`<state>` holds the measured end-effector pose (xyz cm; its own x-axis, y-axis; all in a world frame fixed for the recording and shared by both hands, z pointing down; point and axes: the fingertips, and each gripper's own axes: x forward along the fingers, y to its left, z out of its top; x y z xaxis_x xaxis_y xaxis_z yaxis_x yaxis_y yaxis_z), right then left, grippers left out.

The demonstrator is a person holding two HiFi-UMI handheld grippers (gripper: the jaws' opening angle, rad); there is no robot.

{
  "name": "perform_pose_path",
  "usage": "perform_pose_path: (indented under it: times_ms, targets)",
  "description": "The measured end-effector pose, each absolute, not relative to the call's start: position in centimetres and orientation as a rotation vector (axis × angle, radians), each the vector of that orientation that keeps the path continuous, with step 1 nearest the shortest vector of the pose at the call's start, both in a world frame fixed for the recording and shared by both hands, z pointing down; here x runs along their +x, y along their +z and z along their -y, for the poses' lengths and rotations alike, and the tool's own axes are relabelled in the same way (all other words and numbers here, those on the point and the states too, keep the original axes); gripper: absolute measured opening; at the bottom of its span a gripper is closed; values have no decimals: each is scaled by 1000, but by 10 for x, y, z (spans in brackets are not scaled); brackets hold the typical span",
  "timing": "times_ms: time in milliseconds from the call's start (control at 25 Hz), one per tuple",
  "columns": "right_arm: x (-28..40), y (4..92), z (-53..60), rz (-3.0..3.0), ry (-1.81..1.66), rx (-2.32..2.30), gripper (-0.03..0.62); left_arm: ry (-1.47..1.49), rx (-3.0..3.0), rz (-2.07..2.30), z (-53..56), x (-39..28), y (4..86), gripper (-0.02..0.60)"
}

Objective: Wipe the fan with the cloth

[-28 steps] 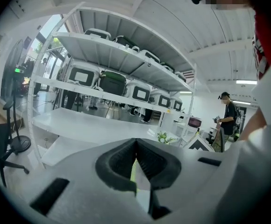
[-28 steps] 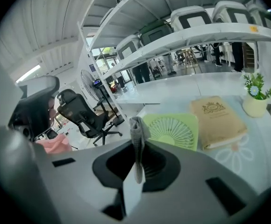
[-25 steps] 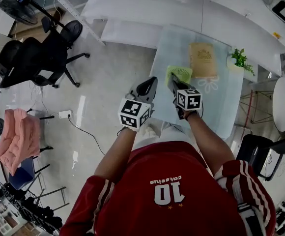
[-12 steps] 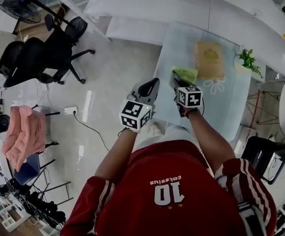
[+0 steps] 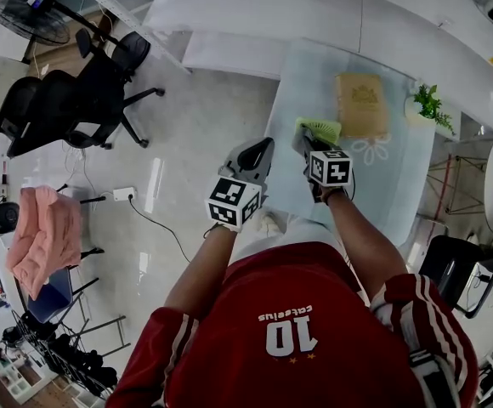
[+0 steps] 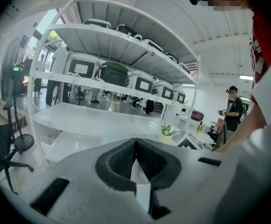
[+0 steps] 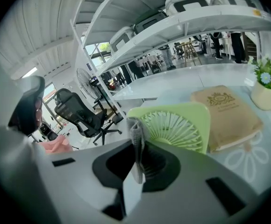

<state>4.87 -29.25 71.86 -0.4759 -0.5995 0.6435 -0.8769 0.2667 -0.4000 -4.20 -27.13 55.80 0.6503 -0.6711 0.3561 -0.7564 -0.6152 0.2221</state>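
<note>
A small light-green fan [image 7: 175, 126] stands on the glass table [image 5: 314, 75], just beyond my right gripper [image 7: 138, 125]. That gripper is shut on a thin grey-white cloth [image 7: 136, 146], which sticks up between the jaws beside the fan's left edge. In the head view the right gripper [image 5: 301, 136] meets the near-left side of the fan [image 5: 320, 129]. My left gripper [image 5: 263, 145] hangs to the left, beyond the table's left edge and over the floor. Its jaws [image 6: 136, 141] are shut with nothing in them.
A tan flat box [image 5: 361, 103] lies right behind the fan, and a small potted plant [image 5: 429, 104] stands at the table's right edge. Black office chairs [image 5: 76, 92], a standing floor fan [image 5: 30, 15] and a pink towel [image 5: 42, 236] are off to the left.
Both grippers keep nearly the same pose. The right gripper with the cloth has edged slightly closer to the green fan, and the head view has shifted a little.
</note>
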Motion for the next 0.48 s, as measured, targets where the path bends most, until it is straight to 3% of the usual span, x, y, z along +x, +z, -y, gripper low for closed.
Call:
perform_pose_path:
  times_ms: [480]
  targets:
    - [74, 724, 286, 2139, 1043, 1391, 23, 356, 2531, 1089, 271, -29, 562, -2]
